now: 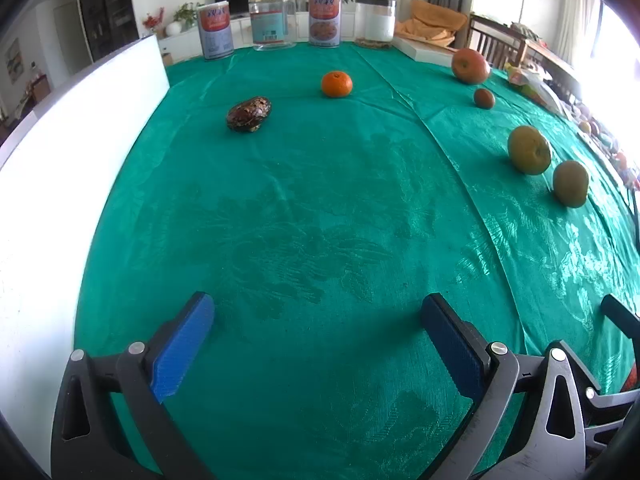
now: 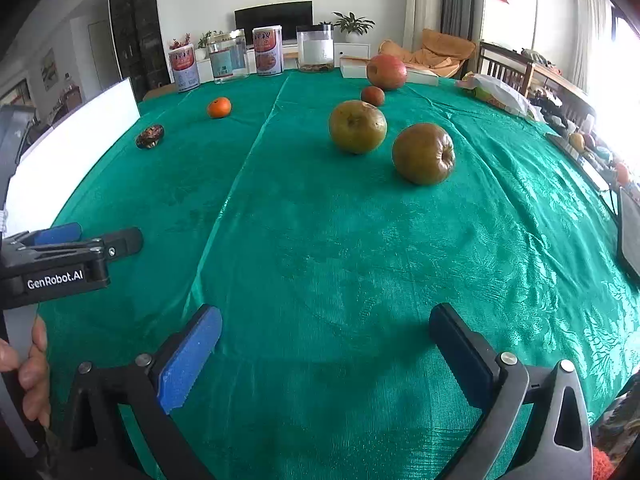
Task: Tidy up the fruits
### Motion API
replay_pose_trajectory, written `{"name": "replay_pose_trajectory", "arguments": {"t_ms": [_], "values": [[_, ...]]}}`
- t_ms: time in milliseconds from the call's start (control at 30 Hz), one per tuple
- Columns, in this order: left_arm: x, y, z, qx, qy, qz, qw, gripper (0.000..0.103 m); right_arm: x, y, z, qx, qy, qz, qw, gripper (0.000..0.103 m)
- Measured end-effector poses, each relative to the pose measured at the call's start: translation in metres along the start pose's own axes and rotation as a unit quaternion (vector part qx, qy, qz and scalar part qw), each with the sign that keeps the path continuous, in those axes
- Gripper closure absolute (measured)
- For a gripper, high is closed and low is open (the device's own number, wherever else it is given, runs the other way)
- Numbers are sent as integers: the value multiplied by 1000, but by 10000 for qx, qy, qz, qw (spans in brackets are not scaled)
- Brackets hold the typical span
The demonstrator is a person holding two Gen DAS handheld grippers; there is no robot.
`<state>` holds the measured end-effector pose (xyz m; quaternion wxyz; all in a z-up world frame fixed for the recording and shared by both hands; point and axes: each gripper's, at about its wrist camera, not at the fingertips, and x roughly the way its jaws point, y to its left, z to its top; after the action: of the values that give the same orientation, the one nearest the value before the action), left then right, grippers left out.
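Fruits lie on a green tablecloth. A dark mottled fruit and an orange mandarin sit at the far left. A red apple, a small brown fruit and two green-brown pears sit in a line at the right. My left gripper is open and empty near the front edge. My right gripper is open and empty, well short of the pears. The left gripper also shows at the left edge of the right wrist view.
A white board stands along the table's left edge. Several jars and cans stand at the far edge, with a white box beside them. A plastic bag and clutter lie at the right side.
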<state>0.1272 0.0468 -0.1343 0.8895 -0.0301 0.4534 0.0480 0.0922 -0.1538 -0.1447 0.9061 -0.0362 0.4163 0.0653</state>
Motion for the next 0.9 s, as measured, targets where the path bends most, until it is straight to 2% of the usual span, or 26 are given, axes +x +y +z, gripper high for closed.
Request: {"name": "replay_pose_trajectory", "arguments": {"t_ms": [300,900], "values": [[0,0,0,-1,1,2,10000,0,-1,0,-3,-5,-145,-40,9999,0],[0,0,-1,-2,-3,5,10000,0,-1,0,-3,-12,-159,-41,9999,0]]}}
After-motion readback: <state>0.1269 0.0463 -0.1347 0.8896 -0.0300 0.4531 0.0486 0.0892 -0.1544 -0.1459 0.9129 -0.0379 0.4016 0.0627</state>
